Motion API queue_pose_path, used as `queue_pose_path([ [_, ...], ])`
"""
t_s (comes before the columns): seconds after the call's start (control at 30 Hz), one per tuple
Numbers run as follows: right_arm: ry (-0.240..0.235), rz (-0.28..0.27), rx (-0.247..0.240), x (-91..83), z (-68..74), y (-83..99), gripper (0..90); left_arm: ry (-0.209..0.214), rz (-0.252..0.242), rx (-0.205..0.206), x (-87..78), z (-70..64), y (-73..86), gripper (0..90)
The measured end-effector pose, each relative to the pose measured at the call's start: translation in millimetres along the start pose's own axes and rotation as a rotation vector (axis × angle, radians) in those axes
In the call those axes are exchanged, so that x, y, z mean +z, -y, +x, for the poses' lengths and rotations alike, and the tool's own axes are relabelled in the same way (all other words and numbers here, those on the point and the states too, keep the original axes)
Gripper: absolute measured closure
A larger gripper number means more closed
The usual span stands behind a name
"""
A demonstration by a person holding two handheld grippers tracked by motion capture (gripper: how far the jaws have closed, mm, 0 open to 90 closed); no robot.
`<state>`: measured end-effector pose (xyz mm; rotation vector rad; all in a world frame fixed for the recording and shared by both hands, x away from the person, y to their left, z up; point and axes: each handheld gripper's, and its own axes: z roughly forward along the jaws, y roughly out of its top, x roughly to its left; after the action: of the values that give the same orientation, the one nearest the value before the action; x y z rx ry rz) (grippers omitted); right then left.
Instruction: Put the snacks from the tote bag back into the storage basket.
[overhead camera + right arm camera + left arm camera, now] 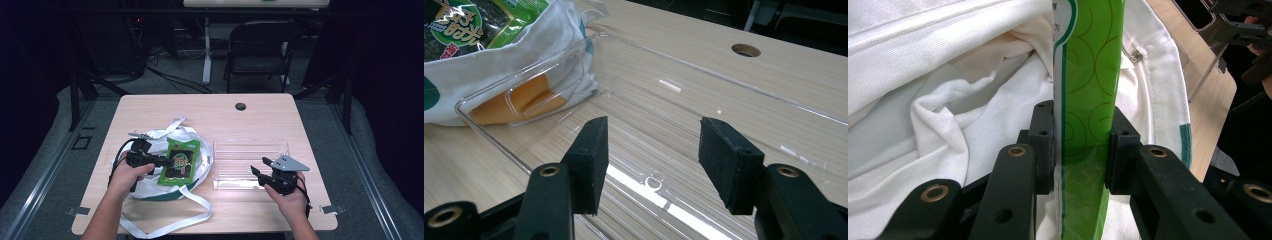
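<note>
A green snack packet (180, 161) lies over a white cloth bag (150, 187) at the table's left. My left gripper (163, 161) is shut on the packet's left edge. In the left gripper view the packet (1088, 90) stands edge-on between the two black pads (1042, 137), with the white bag (938, 115) behind it. My right gripper (260, 167) is open at the near edge of a clear plastic tray (250, 146). In the right gripper view its jaws (654, 160) stand apart over the tray (704, 130) with nothing between them. The packet (469, 20) and bag (499, 65) show at upper left.
The bag's long white straps (165, 225) trail toward the table's front edge. A round cable hole (240, 106) sits at the table's far middle. A dark folding chair (260, 47) stands behind the table. Something orange (524, 97) shows beside the bag through the tray wall.
</note>
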<state>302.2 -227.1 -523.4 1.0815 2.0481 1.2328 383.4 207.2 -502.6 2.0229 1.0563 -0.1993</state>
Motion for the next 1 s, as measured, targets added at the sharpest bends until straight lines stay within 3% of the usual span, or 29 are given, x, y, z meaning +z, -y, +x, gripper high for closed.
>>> queue_pose_path([
  [0.27, -0.004, -0.005, -0.001, 0.0, -0.4, 0.1, 46.1, -0.004, -0.02, 0.017, -7.9, -1.5, -1.7, 71.7],
  [1.0, -0.012, 0.008, -0.014, 0.8, 0.9, 0.2, 46.3, -0.04, -0.175, 0.062, -32.3, -11.6, -7.1, 71.8],
])
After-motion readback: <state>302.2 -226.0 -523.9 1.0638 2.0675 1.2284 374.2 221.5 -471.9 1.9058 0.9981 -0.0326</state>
